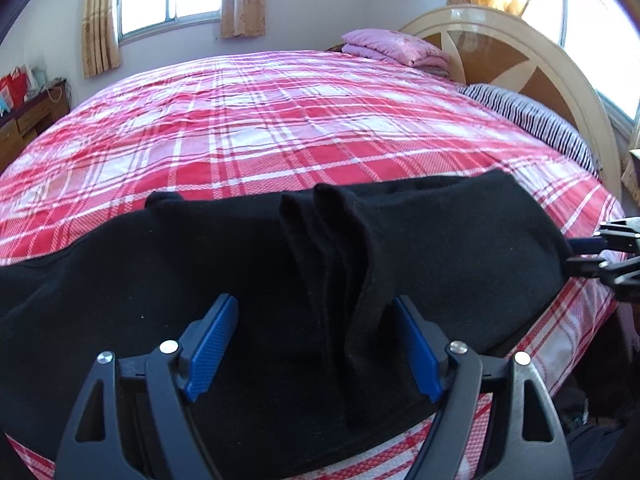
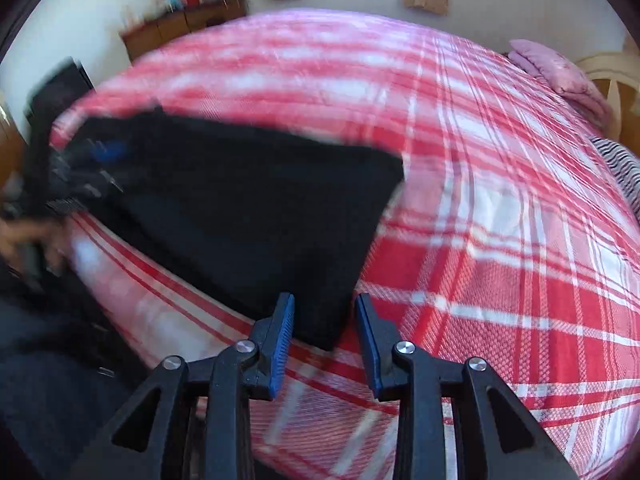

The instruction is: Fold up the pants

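Note:
The black pants [image 1: 240,280] lie across the near edge of the bed, with a raised fold [image 1: 352,248] running through the middle. My left gripper [image 1: 316,340] is open above the fabric, its blue pads either side of that fold. The right gripper shows at the far right of the left wrist view [image 1: 576,256], at the pants' right end. In the right wrist view the pants [image 2: 248,208] spread left of centre, and my right gripper [image 2: 324,320] is open with the pants' near corner between its pads. The left gripper [image 2: 96,160] appears blurred at the far end.
The bed has a red and white plaid cover [image 1: 280,128]. A folded pink blanket [image 1: 396,48] and a striped pillow [image 1: 532,120] lie by the wooden headboard [image 1: 520,52]. A wooden dresser [image 1: 28,120] stands at the left wall. The bed edge runs just below the pants.

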A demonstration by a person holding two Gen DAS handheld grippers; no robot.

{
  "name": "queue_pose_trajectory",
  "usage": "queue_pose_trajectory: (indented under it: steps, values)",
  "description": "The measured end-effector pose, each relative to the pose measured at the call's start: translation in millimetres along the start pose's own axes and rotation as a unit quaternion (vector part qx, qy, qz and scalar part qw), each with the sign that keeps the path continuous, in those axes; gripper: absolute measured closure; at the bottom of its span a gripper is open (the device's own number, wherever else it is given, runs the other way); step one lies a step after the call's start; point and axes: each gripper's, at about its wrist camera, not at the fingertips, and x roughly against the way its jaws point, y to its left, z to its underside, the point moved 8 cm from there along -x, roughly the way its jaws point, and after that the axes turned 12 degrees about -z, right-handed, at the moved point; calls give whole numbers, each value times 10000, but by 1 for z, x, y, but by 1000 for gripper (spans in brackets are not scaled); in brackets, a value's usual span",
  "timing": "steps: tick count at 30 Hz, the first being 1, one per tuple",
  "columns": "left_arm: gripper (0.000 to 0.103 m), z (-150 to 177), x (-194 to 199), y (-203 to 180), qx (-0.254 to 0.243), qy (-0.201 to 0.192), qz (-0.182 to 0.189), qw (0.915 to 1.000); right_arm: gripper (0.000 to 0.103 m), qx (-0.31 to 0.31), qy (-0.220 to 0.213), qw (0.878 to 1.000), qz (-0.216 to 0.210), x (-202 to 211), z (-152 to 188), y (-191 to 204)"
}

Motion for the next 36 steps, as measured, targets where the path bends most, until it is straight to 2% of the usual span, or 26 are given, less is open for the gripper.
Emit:
queue_pose_trajectory:
  steps: [3, 5, 7, 9, 11, 15, 18, 22, 27, 32, 36]
  values:
    - [19, 1, -1, 2, 21, -34, 58, 10000, 67, -86, -119, 9998, -95, 9, -3, 1]
    - [18, 0, -2, 4, 110, -33, 112, 9999, 47, 137, -84, 9999, 41, 15, 1, 10]
    - [17, 0, -2, 3, 119, -41, 113, 9999, 42, 305, -61, 9994, 169, 14, 8, 16]
    - [15, 0, -2, 1, 85, -54, 96, 9999, 42, 374, -102, 9986, 352, 7, 11, 20]
    - [14, 0, -3, 0, 81, -59, 104, 9999, 42, 271, -320, 9980, 463, 2, 7, 18]
    - [13, 0, -3, 1, 87, -59, 137, 9999, 42, -87, -527, 9982, 284, 5, -2, 14]
    - [11, 1, -3, -2, 17, -74, 128, 9999, 42, -248, -646, 9938, 876, 9, -2, -4]
    - [10, 1, -4, -2, -23, -70, 126, 9999, 44, -527, -701, 9881, 1266, 20, 2, -21]
    - [10, 1, -2, 0, 42, -47, 127, 9999, 44, -541, -614, 9885, 1268, 20, 4, -24]
    - [10, -6, 3, 22, 504, -58, -44, 9987, 43, -553, -562, 9889, 1257, 21, 3, -23]
    - [10, -18, 9, 21, 764, -185, 193, 9967, 42, -431, -497, 9903, 1222, 26, 8, -14]
